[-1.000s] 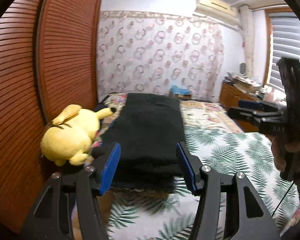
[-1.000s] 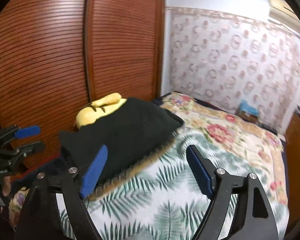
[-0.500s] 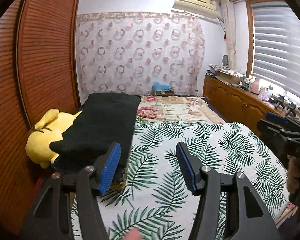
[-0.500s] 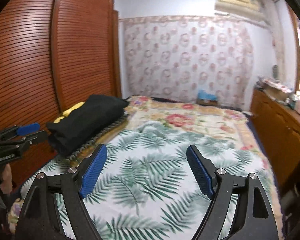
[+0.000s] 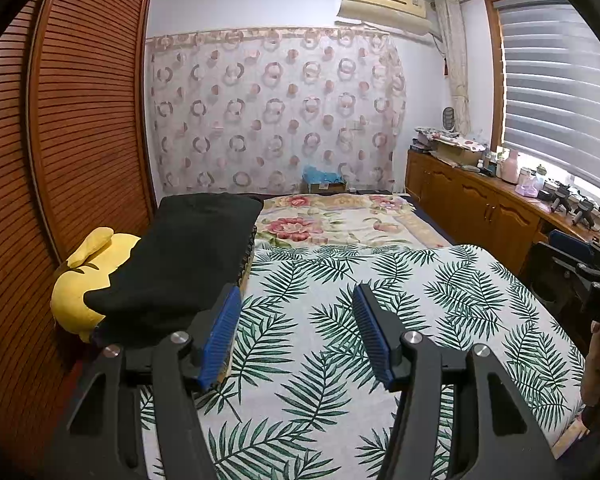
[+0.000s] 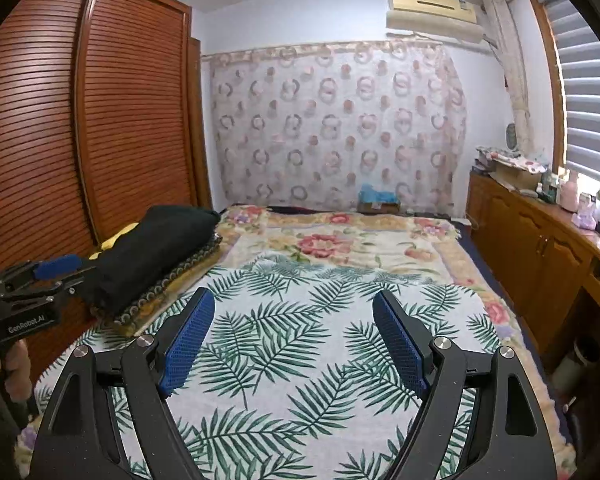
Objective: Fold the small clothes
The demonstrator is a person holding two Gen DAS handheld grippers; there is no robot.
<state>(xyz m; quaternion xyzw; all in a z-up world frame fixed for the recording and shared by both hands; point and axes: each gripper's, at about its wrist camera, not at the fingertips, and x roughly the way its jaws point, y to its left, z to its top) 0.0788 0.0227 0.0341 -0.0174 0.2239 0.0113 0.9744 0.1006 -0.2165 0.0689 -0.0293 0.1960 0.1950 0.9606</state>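
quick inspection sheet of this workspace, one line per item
surface: bed with a white palm-leaf print sheet over a floral blanket
job's things: folded black garment at the bed's left edge, partly covering a yellow plush toy
clutter: blue item at the far end of the bed
grippers: left gripper open and holding nothing; right gripper open and holding nothing, both above the sheet
cables: nothing seen
surroundings: brown louvred wardrobe, wooden sideboard with bottles, circle-print curtain, wall air conditioner, window blinds
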